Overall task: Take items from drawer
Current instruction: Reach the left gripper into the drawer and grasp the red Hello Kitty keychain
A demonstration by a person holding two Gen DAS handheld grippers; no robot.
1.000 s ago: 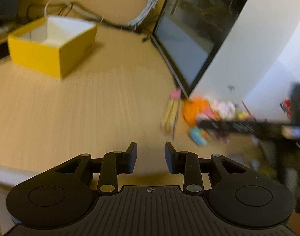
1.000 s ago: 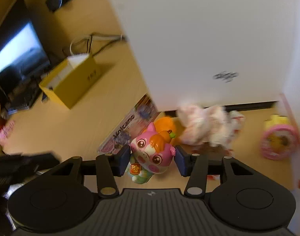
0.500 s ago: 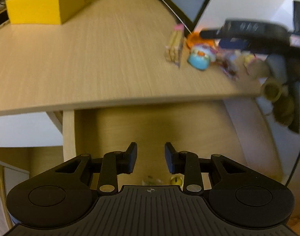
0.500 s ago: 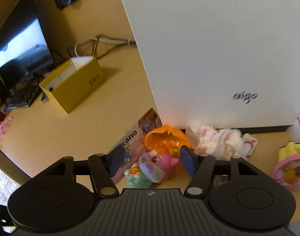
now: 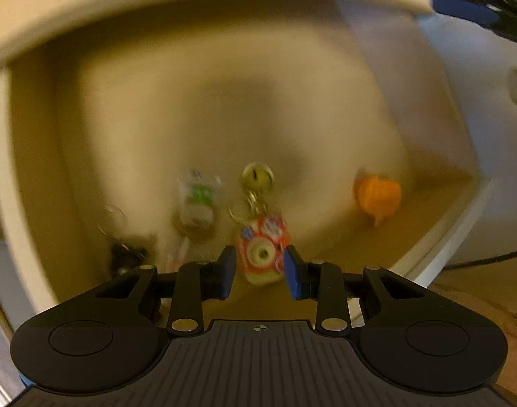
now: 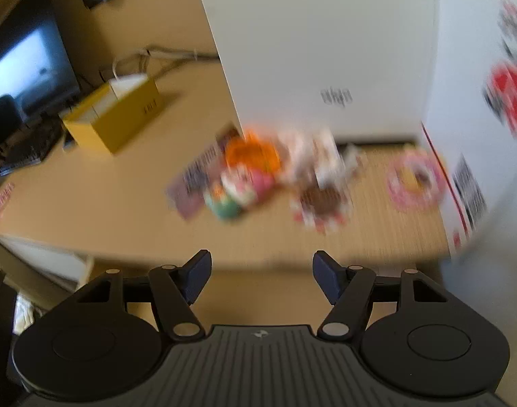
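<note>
The red charm lies in the drawer, right under the half-open, empty left gripper. It looks small, light and hard; pinch its flat sides, not the chain. The right gripper has just opened wide and let go of the pink toy, now on the desk.

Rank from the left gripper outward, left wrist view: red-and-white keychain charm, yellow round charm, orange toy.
1. Red-and-white keychain charm: framed between the left gripper fingers.
2. Yellow round charm: straight beyond it, up the key ring.
3. Orange toy: off right, near the drawer wall.
</note>
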